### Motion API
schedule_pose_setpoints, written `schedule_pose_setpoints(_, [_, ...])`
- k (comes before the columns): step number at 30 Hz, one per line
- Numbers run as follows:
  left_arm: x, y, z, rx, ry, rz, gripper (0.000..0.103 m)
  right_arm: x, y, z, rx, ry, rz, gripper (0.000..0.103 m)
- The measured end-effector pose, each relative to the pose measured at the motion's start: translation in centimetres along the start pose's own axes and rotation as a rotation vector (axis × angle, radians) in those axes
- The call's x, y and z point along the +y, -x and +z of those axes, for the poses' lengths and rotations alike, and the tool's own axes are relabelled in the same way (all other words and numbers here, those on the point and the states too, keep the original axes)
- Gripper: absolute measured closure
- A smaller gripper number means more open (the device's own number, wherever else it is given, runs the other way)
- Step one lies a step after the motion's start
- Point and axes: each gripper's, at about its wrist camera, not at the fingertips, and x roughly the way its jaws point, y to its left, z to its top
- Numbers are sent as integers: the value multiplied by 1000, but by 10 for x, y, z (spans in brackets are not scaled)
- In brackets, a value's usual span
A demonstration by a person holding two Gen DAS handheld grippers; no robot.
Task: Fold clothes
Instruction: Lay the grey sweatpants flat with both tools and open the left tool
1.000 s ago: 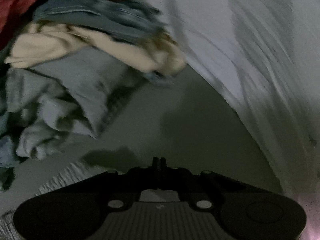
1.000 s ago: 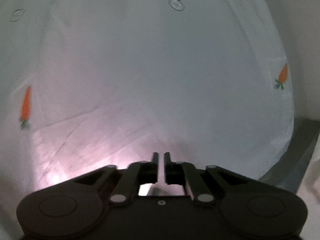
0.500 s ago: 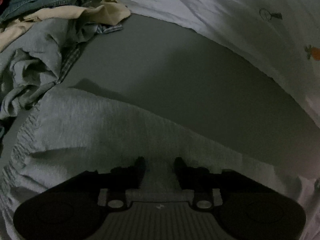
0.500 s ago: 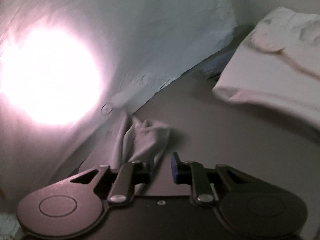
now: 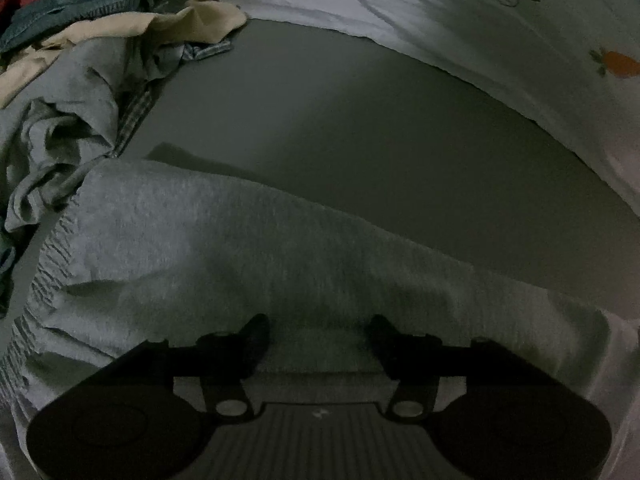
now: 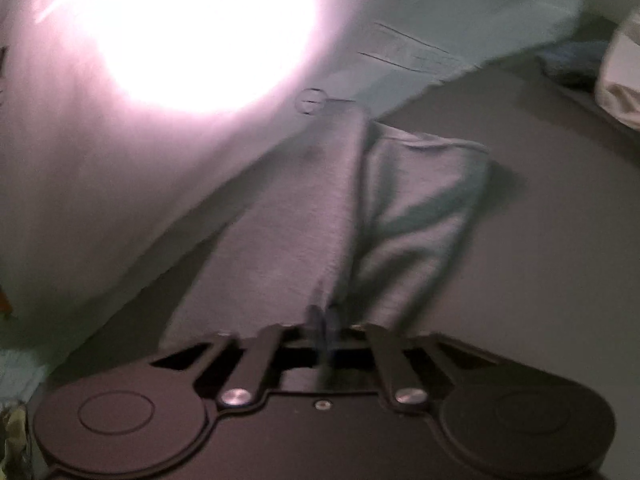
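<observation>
The grey garment [image 5: 248,248] lay spread on the dark surface [image 5: 360,128] in the near part of the scene, and its folding looked barely begun, while a heap of unfolded clothes [image 5: 84,64] waited at the far left. The left gripper [image 5: 318,326] hovered over the cloth with its jaws opening and nothing clamped between them, while the right gripper [image 6: 322,314] was pinched fully together on the garment's near edge. The right wrist view was blurred and washed out by glare on the pale carrot-print sheet [image 5: 520,40], so the exact bite and the garment's far end were hard to make out.
</observation>
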Motion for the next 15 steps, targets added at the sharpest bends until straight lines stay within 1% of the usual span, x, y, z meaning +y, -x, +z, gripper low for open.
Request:
schedule_pose_setpoints(3, [-3, -1, 0, -4, 0, 7, 39, 30, 0, 10, -52, 100, -8, 102])
schedule_pose_setpoints(5, [-6, -2, -1, -8, -8, 13, 36, 50, -3, 14, -69, 188, 5, 101])
schedule_pose_setpoints(6, [-6, -2, -1, -9, -10, 14, 35, 58, -5, 13, -63, 223, 35, 99])
schedule_pose_setpoints(7, [-6, -3, -1, -9, -9, 13, 34, 62, -8, 14, -33, 236, 89, 94])
schedule_pose_setpoints(8, [-5, -3, 0, -8, -6, 10, 32, 60, -10, 17, 1, 213, 150, 92])
schedule_pose_setpoints(9, [-5, -4, 0, -7, -3, 5, 31, 54, -10, 18, 12, 165, 196, 84])
schedule_pose_setpoints(10, [-4, -4, 1, -5, -2, 1, 29, 47, -6, 18, -2, 113, 219, 81])
schedule_pose_setpoints(12, [-4, -6, 1, -4, -6, -6, 25, 27, 5, 18, -48, 16, 215, 78])
schedule_pose_setpoints(13, [-6, -7, 1, -4, -10, -6, 22, 17, 10, 18, -72, -35, 200, 79])
schedule_pose_setpoints(15, [-8, -9, 2, -3, -18, -3, 19, -4, 19, 19, -112, -127, 139, 82])
